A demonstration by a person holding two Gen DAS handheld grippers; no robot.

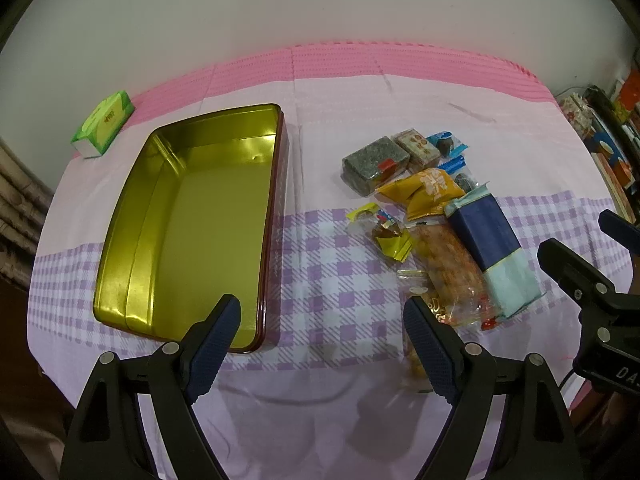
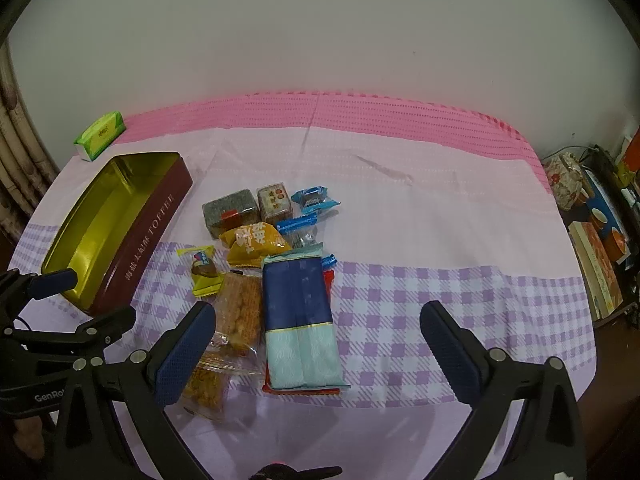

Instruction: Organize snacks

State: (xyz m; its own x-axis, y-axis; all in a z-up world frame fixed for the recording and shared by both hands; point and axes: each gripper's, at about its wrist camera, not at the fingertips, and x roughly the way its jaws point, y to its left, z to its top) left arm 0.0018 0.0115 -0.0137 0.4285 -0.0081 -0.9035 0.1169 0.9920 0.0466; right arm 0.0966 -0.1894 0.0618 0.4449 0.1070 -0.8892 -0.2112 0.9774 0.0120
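An empty gold-lined toffee tin (image 1: 192,220) (image 2: 120,216) with dark red walls lies open on the left of the cloth. Right of it sits a heap of snacks: a long navy and pale-blue packet (image 1: 494,248) (image 2: 298,312), a clear bag of orange crackers (image 1: 448,268) (image 2: 238,316), an orange pouch (image 1: 430,190) (image 2: 256,242), a grey block (image 1: 374,162) (image 2: 230,212), a brown block (image 1: 416,146) (image 2: 274,199), blue-wrapped sweets (image 1: 446,142) (image 2: 314,199) and a yellow-wrapped sweet (image 1: 386,234) (image 2: 204,270). My left gripper (image 1: 322,316) hangs open above the cloth between tin and heap. My right gripper (image 2: 318,324) is open above the navy packet, holding nothing.
A green tissue pack (image 1: 103,124) (image 2: 100,135) lies at the far left by the wall. The pink and lilac checked cloth (image 1: 340,272) (image 2: 440,292) covers the table. Books and clutter (image 2: 600,256) stand past the right edge.
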